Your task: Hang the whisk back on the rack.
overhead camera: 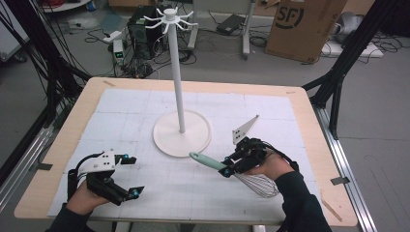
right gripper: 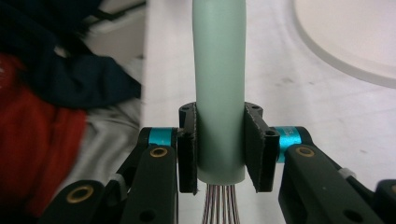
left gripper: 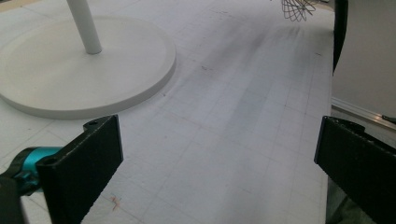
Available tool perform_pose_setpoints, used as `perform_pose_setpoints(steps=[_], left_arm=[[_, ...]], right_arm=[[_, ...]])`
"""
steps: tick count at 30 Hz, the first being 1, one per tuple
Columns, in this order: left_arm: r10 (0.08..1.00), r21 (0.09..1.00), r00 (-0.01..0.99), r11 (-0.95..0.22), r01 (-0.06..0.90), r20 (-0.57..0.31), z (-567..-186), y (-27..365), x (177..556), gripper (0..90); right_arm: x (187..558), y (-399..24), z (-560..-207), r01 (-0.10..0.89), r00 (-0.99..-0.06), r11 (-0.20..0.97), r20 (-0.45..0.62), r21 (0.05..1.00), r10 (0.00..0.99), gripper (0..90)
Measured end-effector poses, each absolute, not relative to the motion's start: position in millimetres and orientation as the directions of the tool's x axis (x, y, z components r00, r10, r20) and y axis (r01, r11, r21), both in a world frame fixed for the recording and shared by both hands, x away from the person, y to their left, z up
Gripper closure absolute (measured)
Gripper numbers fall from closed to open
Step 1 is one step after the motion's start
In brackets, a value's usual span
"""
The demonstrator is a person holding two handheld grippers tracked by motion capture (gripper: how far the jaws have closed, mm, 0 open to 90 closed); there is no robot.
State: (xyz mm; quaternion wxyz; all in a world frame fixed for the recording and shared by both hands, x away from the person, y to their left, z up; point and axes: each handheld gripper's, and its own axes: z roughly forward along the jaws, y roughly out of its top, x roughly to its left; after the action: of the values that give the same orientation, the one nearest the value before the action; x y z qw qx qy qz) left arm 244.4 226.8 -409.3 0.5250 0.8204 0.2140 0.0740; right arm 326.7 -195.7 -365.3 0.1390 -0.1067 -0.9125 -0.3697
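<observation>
Mint-handled whisk (overhead camera: 227, 170) was pinched in the right gripper's (overhead camera: 226, 170) fingers, lifted, likely next needing hanging on the stand (overhead camera: 180, 87); left gripper's (overhead camera: 131, 176) fingers spread idle.

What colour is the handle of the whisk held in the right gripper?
Pale mint green; the whisk handle shows best in the right gripper view, clamped between the right gripper jaws.

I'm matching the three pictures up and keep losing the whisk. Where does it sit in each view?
High view: the whisk lies lower right of centre, green handle clamped in the right gripper, wires toward the person.
Left gripper view: its wire end pokes in at the top edge, right of centre.
Right gripper view: the handle stands up the middle between the pads.
Shared landmark: the white stand's round base.
</observation>
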Motion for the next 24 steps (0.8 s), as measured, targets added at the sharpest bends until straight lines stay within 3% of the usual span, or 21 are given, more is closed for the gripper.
perform_pose_setpoints(steps=[24], left_arm=[[0.432,0.893,0.896,-0.357,0.273,-0.102,-409.2,226.6,244.2,1.7]], right_arm=[[336.0,-215.6,-328.3,0.292,-0.954,0.512,0.284,0.808,0.096,68.9]])
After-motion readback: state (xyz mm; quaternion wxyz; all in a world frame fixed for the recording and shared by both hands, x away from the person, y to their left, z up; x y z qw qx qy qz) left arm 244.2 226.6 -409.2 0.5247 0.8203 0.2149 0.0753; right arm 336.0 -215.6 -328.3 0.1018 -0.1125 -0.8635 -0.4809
